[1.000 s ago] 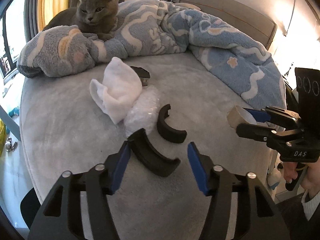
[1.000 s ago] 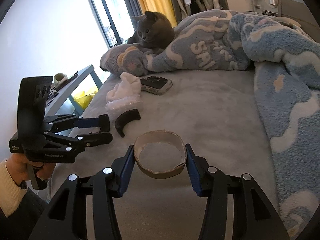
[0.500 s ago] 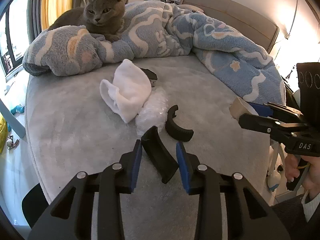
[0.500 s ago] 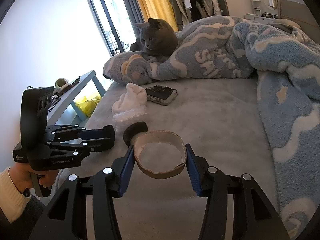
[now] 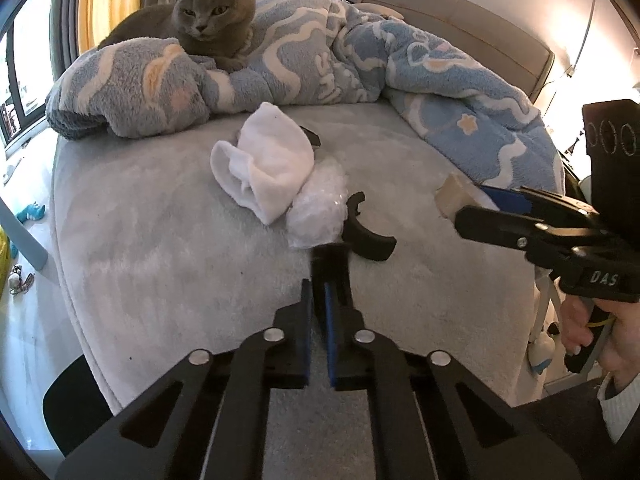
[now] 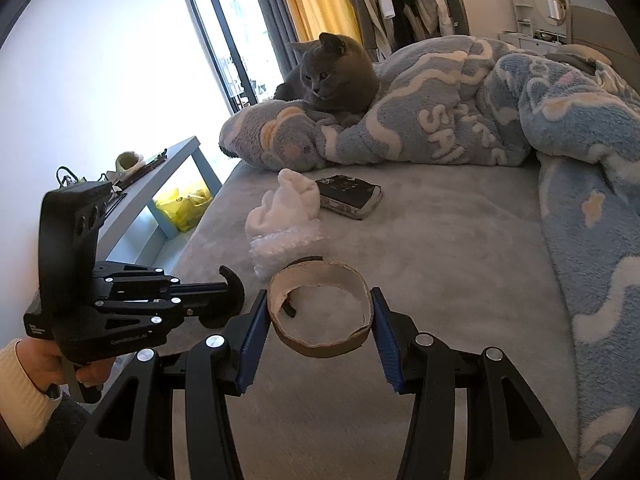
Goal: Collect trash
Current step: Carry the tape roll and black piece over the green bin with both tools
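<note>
My left gripper [image 5: 320, 300] is shut on a black curved plastic piece [image 5: 331, 266], gripped edge-on just above the grey bed [image 5: 160, 248]. The right wrist view shows that piece [image 6: 235, 300] at the left gripper's [image 6: 222, 299] tips. A second black curved piece [image 5: 366, 230] lies just beyond, next to a wad of bubble wrap [image 5: 320, 208] and a white sock [image 5: 268, 164]. My right gripper [image 6: 320, 314] is shut on a cardboard tape ring [image 6: 320, 349], held above the bed. In the left wrist view the ring [image 5: 451, 196] sits at the right gripper's [image 5: 464, 210] tips.
A grey cat [image 5: 212, 12] lies on a rumpled blue blanket [image 5: 400, 72] across the back and right of the bed. A black packet [image 6: 348, 196] rests behind the sock [image 6: 292, 200]. A blue side table [image 6: 160, 176] stands off the bed's left edge.
The left jaws closed onto the nearer black curved piece, which now stands edge-on between them. The right gripper drifted a little with the ring still in it.
</note>
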Motion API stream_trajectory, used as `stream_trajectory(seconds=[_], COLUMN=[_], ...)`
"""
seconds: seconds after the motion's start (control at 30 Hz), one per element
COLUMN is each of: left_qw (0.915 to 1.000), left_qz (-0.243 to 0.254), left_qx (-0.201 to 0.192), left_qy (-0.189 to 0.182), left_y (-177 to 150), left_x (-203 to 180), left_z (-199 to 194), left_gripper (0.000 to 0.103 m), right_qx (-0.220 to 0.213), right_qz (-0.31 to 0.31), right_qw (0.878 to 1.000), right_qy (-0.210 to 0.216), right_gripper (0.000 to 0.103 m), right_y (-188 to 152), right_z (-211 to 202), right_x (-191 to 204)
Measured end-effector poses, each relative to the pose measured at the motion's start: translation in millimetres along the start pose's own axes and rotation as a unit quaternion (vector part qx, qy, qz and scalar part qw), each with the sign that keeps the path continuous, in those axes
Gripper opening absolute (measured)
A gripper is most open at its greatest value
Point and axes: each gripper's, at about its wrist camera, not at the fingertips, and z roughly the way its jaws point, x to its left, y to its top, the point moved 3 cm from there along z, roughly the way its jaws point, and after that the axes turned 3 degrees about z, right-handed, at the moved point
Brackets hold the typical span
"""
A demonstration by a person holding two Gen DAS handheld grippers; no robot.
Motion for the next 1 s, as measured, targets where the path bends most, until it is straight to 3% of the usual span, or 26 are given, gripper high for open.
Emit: stream_trajectory(seconds=[0.53, 1.0], left_qw=[0.9999, 0.9994], left_qz=[-0.002, -0.024], left_qx=[-0.011, -0.011], left_qy=[-0.003, 0.024], left_y=[-5, -22], left_x=[8, 52], left_z=[-15, -46], left_gripper=[0.005, 0.005], right_qx=[-0.006, -0.004], right_qz=[-0.013, -0.04], right_qw=[1.0, 0.999], right_qy=[0.009, 0.033], right_gripper=[0.05, 0.05], right_y=[14, 32], right_z=[5, 22], right_x=[26, 83])
